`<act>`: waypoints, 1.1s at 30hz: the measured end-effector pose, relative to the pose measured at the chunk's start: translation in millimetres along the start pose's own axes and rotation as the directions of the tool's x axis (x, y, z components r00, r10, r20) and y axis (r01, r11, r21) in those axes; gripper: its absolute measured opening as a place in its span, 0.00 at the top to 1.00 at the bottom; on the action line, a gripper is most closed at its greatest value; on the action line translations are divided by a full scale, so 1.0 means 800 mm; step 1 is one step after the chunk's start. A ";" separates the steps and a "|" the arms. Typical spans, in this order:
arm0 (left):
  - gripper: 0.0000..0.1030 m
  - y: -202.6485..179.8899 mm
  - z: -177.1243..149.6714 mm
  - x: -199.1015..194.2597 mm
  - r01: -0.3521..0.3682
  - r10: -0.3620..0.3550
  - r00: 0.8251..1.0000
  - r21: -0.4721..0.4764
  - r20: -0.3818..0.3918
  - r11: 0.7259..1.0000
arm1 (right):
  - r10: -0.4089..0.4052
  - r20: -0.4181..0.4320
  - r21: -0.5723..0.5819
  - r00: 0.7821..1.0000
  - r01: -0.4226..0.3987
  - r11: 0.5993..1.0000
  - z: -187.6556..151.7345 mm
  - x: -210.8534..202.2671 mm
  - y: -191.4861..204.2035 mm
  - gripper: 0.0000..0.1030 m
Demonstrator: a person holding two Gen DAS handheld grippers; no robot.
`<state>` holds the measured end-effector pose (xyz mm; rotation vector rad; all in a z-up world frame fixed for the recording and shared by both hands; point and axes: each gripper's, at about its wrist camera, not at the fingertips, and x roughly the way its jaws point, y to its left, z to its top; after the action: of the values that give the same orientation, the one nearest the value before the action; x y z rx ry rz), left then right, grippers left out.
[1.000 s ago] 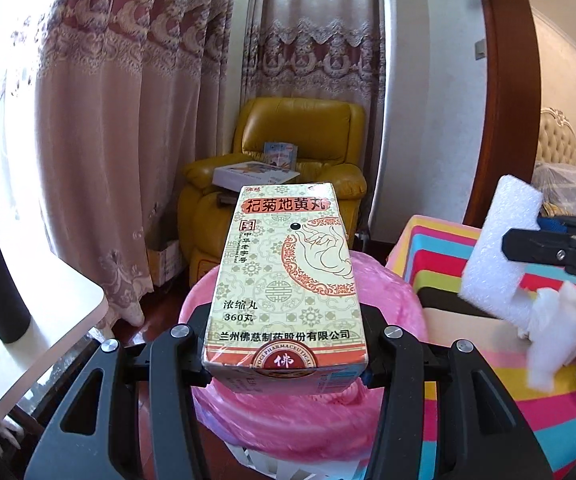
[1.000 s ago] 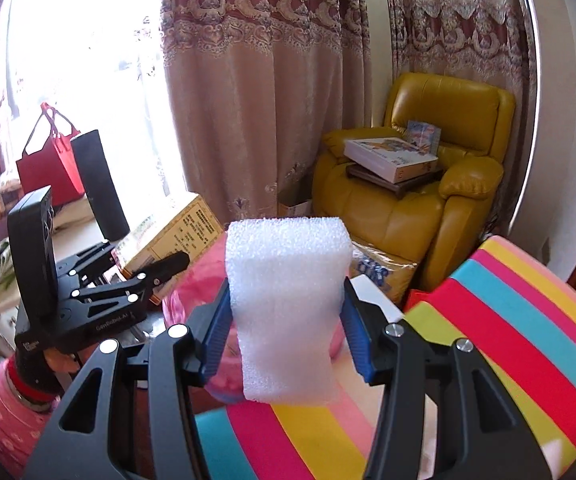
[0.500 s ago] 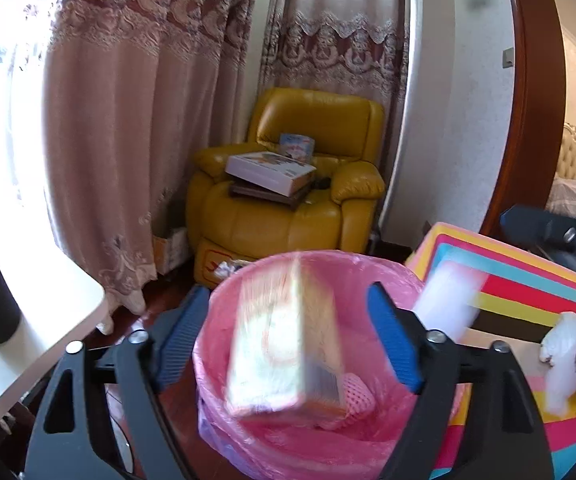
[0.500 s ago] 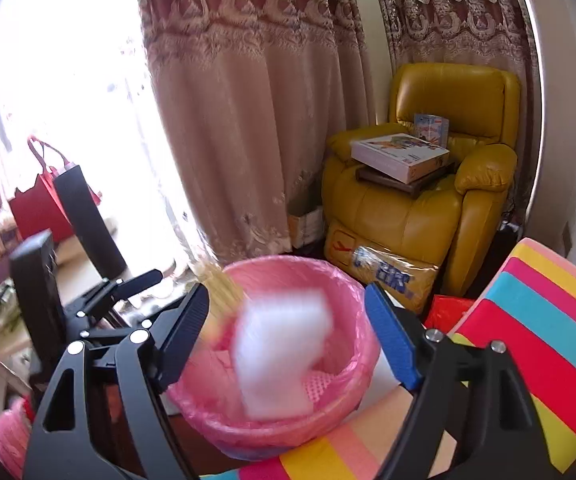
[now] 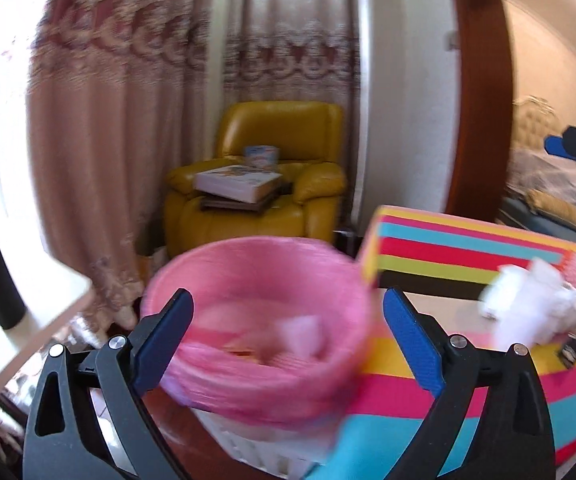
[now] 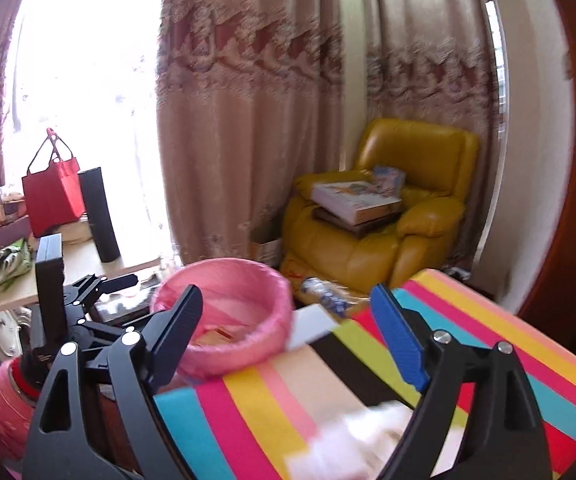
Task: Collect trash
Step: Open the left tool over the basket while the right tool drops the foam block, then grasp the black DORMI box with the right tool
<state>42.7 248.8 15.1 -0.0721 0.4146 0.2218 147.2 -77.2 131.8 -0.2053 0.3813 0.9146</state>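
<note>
Left tongs (image 5: 288,336) and right tongs (image 6: 288,330) just opened wide, empty (foam and box dropped), above the pink-lined bin (image 5: 256,344); crumpled tissue (image 5: 535,304) waiting rightward.

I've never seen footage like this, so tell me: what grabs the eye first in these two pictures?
Most eye-catching is the pink-lined trash bin low in the middle, with a white foam piece and other rubbish inside. Beside it on the right runs a brightly striped tabletop carrying a crumpled white wad. Behind, a mustard-yellow armchair stacked with books sits against patterned curtains, while the left gripper and the right gripper frame the foreground with jaws wide and empty.
</note>
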 end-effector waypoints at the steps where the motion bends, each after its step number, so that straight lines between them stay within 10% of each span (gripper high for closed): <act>1: 0.13 -0.018 0.000 -0.002 0.023 -0.023 1.000 0.012 0.002 1.000 | -0.025 0.004 0.013 1.000 0.025 1.000 -0.008 -0.017 -0.012 0.17; 14: 0.13 -0.199 -0.039 0.021 0.195 -0.188 0.978 0.076 -0.086 0.978 | -0.333 -0.065 0.241 0.941 0.339 0.909 -0.170 -0.162 -0.155 0.15; 26: 0.13 -0.236 -0.069 0.062 0.177 -0.148 0.976 0.184 -0.162 0.967 | -0.374 -0.188 0.359 0.908 0.418 0.835 -0.270 -0.160 -0.200 0.15; 33: 0.13 -0.205 -0.071 0.073 0.223 -0.211 0.957 0.044 -0.198 0.974 | -0.374 -0.192 0.331 0.907 0.419 0.845 -0.270 -0.146 -0.185 0.15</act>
<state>110.3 94.7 -56.5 -0.0742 0.6019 -0.0168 151.5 -322.4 -16.4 0.0084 0.5902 0.4070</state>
